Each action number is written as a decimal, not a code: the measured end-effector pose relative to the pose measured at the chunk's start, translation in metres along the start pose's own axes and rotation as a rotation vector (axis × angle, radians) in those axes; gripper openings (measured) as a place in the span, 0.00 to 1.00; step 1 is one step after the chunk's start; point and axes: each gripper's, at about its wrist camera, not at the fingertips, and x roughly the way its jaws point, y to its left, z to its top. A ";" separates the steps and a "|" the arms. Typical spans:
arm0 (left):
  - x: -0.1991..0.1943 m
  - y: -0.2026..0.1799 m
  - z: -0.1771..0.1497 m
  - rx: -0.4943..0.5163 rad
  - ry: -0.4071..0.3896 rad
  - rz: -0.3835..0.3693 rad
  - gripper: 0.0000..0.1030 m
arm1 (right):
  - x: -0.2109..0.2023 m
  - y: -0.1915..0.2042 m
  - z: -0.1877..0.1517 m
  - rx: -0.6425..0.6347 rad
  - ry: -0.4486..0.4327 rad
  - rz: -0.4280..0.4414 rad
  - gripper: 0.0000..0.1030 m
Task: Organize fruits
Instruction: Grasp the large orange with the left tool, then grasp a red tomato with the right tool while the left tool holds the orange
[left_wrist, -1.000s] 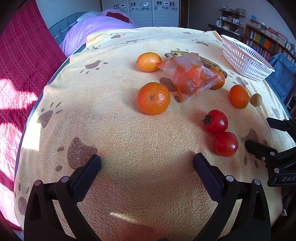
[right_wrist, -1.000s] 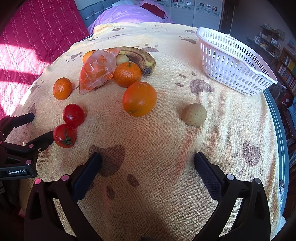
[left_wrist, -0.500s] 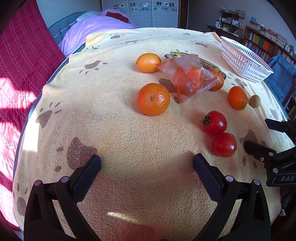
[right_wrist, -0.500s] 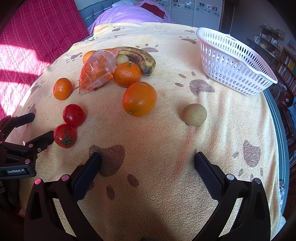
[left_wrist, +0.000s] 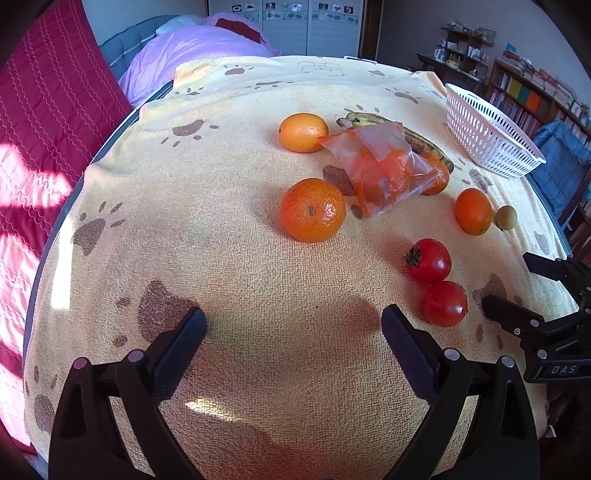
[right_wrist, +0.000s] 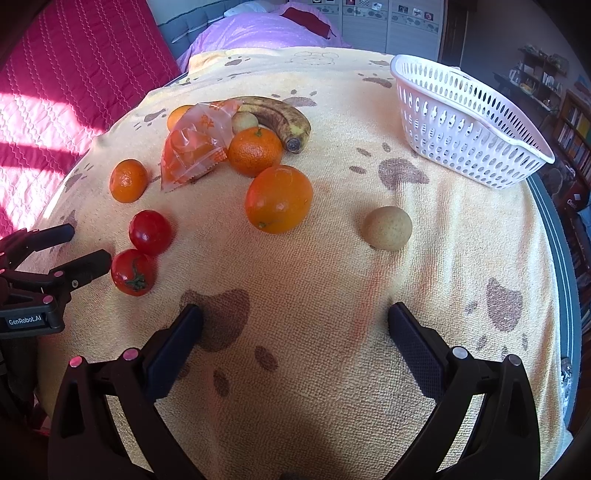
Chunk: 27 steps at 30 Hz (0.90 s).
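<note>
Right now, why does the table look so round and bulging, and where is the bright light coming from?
Left wrist view: the fisheye lens bends the paw-print towel into a dome; sunlight falls in stripes on the pink quilt, and the fruit bag glints. Right wrist view: same curving, corners go black, the white basket looks warped, and shadows fall ahead of the open right gripper.

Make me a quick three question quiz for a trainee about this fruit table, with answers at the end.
1. True or false: the white basket already holds fruit.
2. How many red tomatoes lie on the yellow cloth?
3. Multiple choice: what lies against the banana? A) the brown round fruit B) the plastic bag of orange pieces C) a tomato

Key
1. False; no fruit shows in it.
2. Two, side by side near the left gripper.
3. B

Both the left gripper and the right gripper have open jaws holding nothing.
</note>
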 end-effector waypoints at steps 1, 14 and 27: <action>-0.001 0.001 0.003 -0.007 -0.003 -0.005 0.91 | 0.000 -0.001 0.000 0.001 0.000 0.001 0.98; 0.008 -0.002 0.047 0.006 -0.071 -0.020 0.69 | -0.003 -0.004 -0.003 0.017 -0.015 0.024 0.98; 0.026 0.007 0.046 -0.020 -0.078 -0.153 0.39 | -0.011 -0.002 -0.004 -0.001 -0.046 0.036 0.98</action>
